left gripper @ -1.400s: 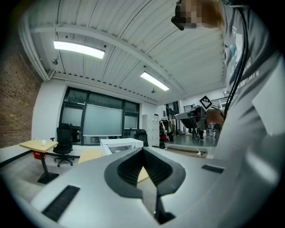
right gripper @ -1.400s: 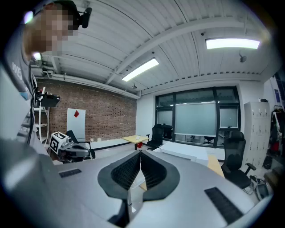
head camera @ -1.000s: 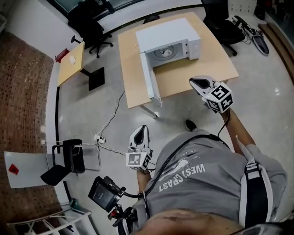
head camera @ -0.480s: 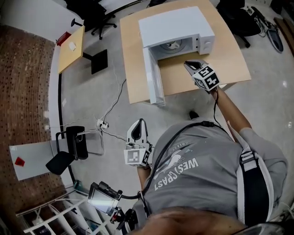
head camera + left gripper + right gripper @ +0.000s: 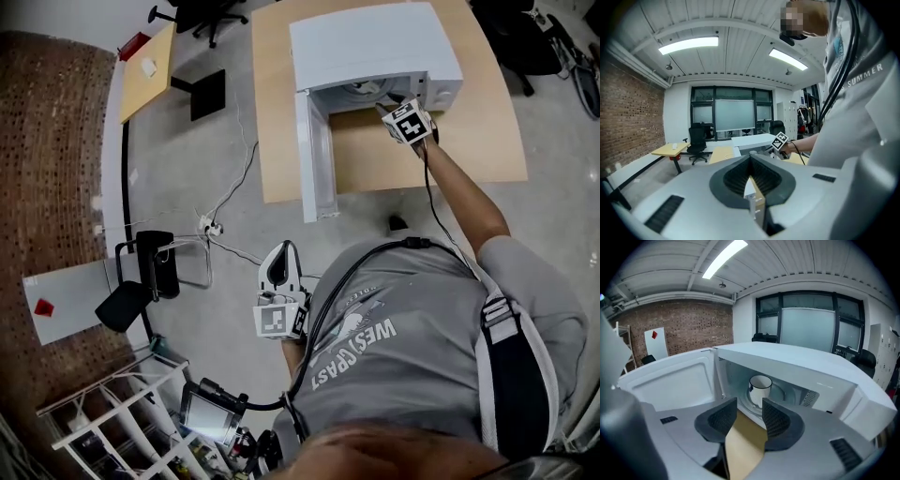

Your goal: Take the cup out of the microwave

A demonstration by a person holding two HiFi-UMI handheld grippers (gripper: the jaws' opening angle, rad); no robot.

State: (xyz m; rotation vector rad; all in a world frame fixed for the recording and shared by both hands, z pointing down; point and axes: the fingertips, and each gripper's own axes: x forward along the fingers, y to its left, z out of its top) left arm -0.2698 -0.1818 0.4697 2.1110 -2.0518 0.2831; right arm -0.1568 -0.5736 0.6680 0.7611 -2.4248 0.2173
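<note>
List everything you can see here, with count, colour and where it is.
microwave: one, white, door open, on the table
cup: one, white with dark rim, upright inside the microwave
table: one, light wood, under the microwave
side table: one, yellowish, far left
chair: one, black, floor at left
left gripper: one, grey, shut, near the person's waist
right gripper: one, grey, at the microwave mouth, jaws just opening, nothing between them

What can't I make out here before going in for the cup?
Head view: the cup is hidden under the microwave roof.
Right gripper view: the cup's contents; the angle is too low to see down inside it.
Left gripper view: the microwave cavity is too small and far, and partly blocked by the person's arm.
</note>
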